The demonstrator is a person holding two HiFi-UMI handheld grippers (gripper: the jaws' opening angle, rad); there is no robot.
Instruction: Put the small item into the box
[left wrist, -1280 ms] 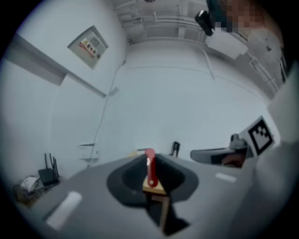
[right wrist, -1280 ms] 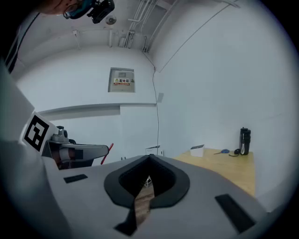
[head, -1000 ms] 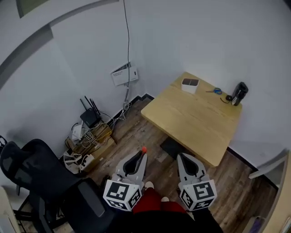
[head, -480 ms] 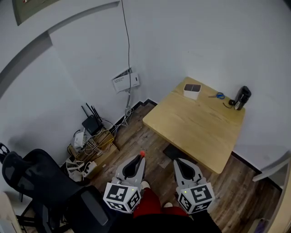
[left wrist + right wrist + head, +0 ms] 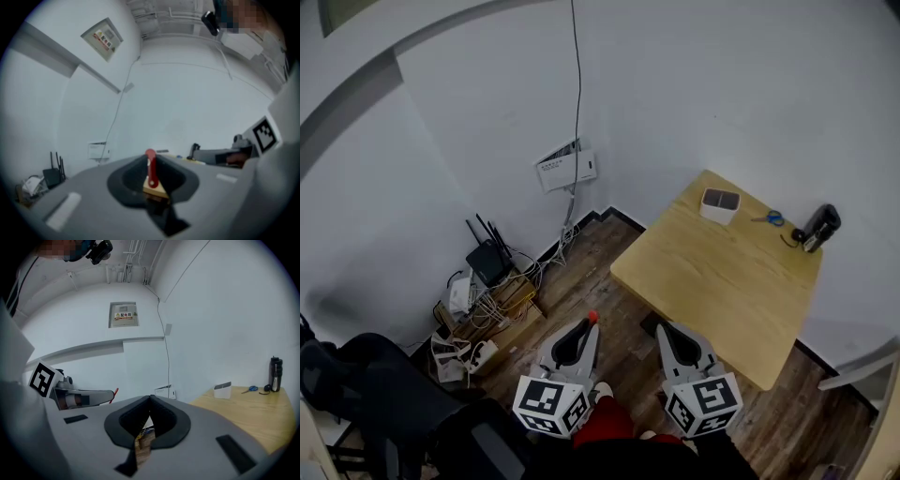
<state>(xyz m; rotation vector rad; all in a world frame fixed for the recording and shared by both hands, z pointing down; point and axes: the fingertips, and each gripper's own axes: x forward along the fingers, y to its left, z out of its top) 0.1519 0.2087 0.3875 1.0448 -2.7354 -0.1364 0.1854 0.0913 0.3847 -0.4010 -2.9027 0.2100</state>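
Small red item (image 5: 150, 169), thin and upright with a tan piece at its foot, clamped between the jaws of the left claw (image 5: 592, 325), red tip poking just past the claw's end. Held low in front of the person, over the wooden floor (image 5: 600, 267), well apart from the surface. Just beside it, right claw (image 5: 150, 398) with jaws closed tip to tip and nothing gripped, only a sliver of floor visible through the gap lower down. Marker cubes of both claws nearest the person, red clothing (image 5: 605, 424) between and below them.

Ahead and to the right, pale wooden surface (image 5: 722, 281) set into the corner of the room. At its far edge near the wall, open-topped white box (image 5: 719, 205); just right of that, blue-handled scissors (image 5: 772, 218); further right, black bottle (image 5: 820, 226) standing upright.

Left of the surface, on the floor against the wall, black router (image 5: 489, 258) with raised antennas beside a tangle of cables (image 5: 483, 309). Above, white wall unit (image 5: 566, 169) with a thin cord running up from it. Black office chair (image 5: 366, 398) at lower left.
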